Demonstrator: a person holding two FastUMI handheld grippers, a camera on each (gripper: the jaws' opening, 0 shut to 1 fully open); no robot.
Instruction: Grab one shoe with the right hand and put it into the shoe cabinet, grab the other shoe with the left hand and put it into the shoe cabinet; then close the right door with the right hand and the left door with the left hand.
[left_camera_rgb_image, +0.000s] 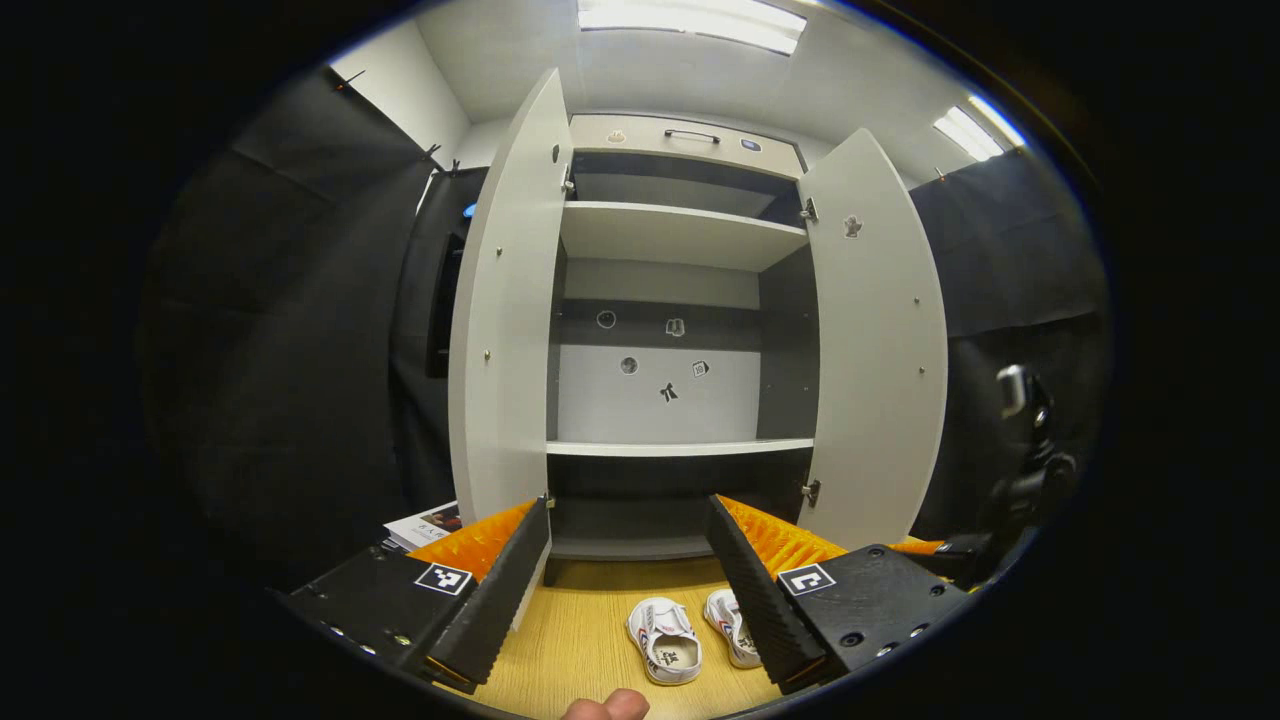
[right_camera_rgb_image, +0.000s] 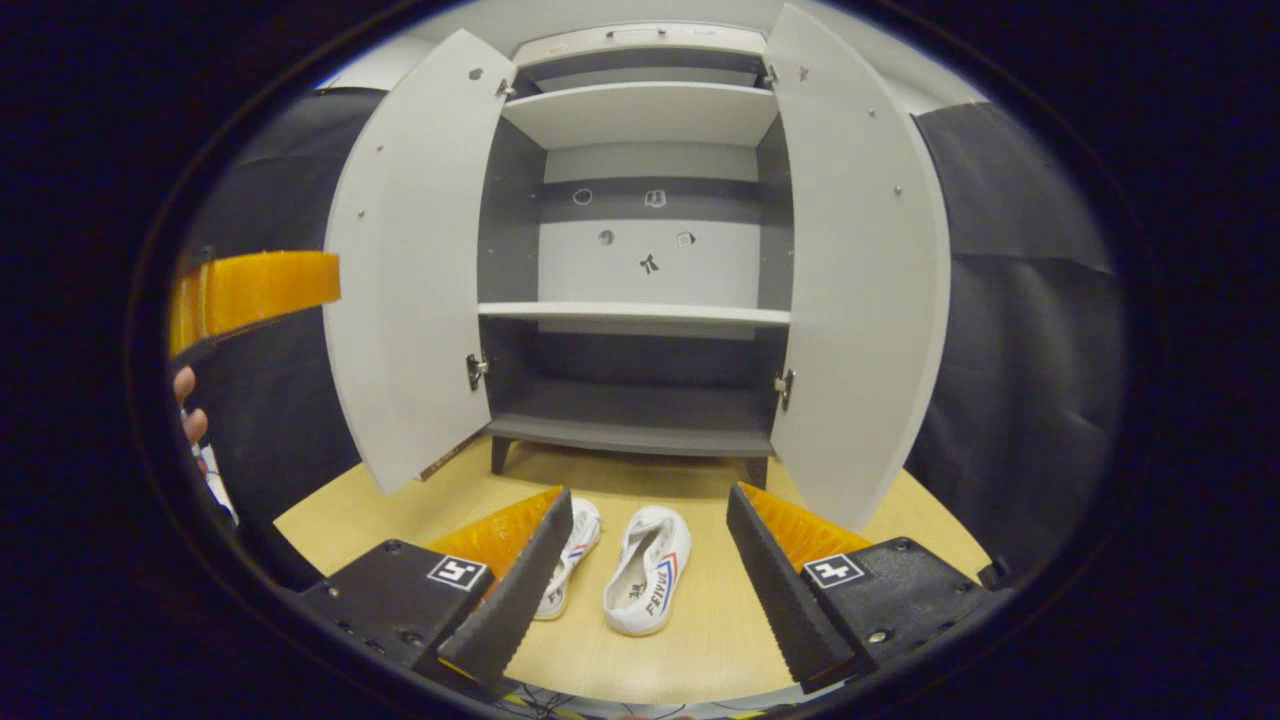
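The right gripper (right_camera_rgb_image: 648, 580) and left gripper (left_camera_rgb_image: 630, 590) are both wide open, holding nothing. The right one could bump the white shoes (right_camera_rgb_image: 648, 568) apart, or clip the shoe cabinet's right door (right_camera_rgb_image: 850, 300).

Two long fluorescent ceiling panels (left_camera_rgb_image: 690, 22) are throwing even white light down from above in the left gripper view, and both are burning out to flat glare. That overhead light is brightening the tall pale grey shoe cabinet (right_camera_rgb_image: 645, 115), while the recess under its lowest shelf is sitting in deep shadow. The light wooden floor (right_camera_rgb_image: 700, 620) is glowing warmly, and the pair of small white canvas shoes (right_camera_rgb_image: 648, 568) is casting only soft, short shadows. Fisheye distortion is bowing the open cabinet doors outward. Focus is staying sharp at the centre and softening toward the rim of each view.
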